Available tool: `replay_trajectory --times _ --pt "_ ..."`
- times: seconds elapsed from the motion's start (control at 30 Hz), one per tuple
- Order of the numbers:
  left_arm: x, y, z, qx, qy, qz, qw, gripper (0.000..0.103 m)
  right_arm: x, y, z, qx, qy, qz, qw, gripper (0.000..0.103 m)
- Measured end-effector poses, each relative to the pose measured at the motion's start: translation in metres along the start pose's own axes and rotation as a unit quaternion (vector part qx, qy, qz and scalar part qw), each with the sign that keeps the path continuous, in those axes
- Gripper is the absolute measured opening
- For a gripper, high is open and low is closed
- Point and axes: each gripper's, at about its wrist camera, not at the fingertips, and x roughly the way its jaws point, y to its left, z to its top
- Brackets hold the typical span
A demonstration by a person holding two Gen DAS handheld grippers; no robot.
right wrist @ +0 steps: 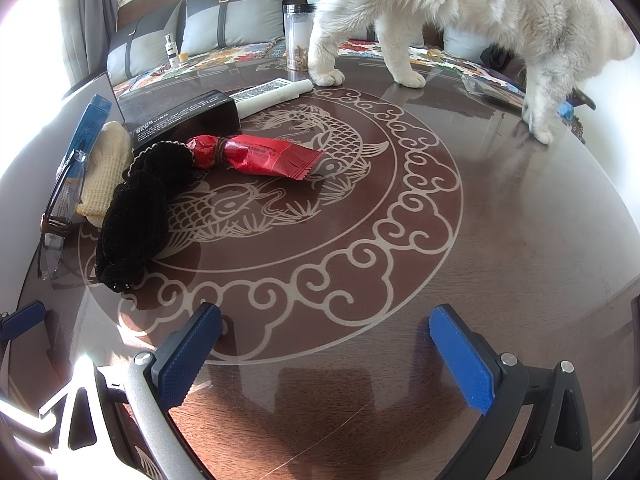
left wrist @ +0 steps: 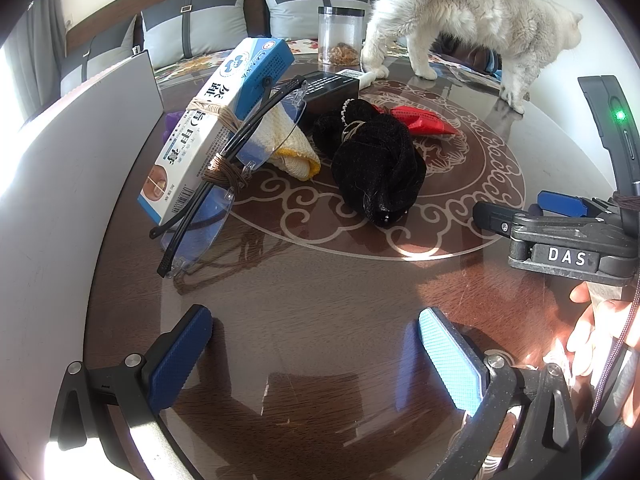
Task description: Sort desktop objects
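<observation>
Near the table's left side lies a pile: a blue-and-white box (left wrist: 216, 124) bound with rubber bands, glasses (left wrist: 224, 168) tied with brown cord leaning on it, a cream cloth (left wrist: 292, 148), a black cloth bundle (left wrist: 376, 164), a red packet (right wrist: 260, 154), a black box (right wrist: 184, 120) and a white tube (right wrist: 272, 96). My left gripper (left wrist: 316, 360) is open and empty, low over the table in front of the pile. My right gripper (right wrist: 324, 360) is also open and empty, to the right of the black cloth bundle (right wrist: 136, 216); the left wrist view shows it (left wrist: 528, 210) at the right edge.
A white cat (right wrist: 460, 12) stands on the far side of the round glass-topped table (right wrist: 480, 240). A clear jar (left wrist: 340, 36) is beside its paw. A grey panel (left wrist: 80, 160) stands upright along the left. A hand (left wrist: 600, 328) holds the right gripper. Cushions line the sofa behind.
</observation>
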Motion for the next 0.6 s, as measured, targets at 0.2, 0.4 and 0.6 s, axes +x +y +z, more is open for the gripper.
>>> replay_trajectory --times 0.2,0.4,0.6 --pt "-0.002 0.002 -0.003 -0.006 0.001 0.007 1.0 0.103 0.0 0.0 0.0 0.0 0.0 0.0 1.0 0.103" --pt "-0.02 0.001 -0.005 0.006 -0.018 0.032 0.9993 0.103 0.0 0.0 0.0 0.0 0.0 0.0 1.0 0.103" --pt "-0.019 0.0 0.049 0.073 -0.052 0.112 0.9897 0.103 0.0 0.0 0.0 0.0 0.0 0.0 1.0 0.103"
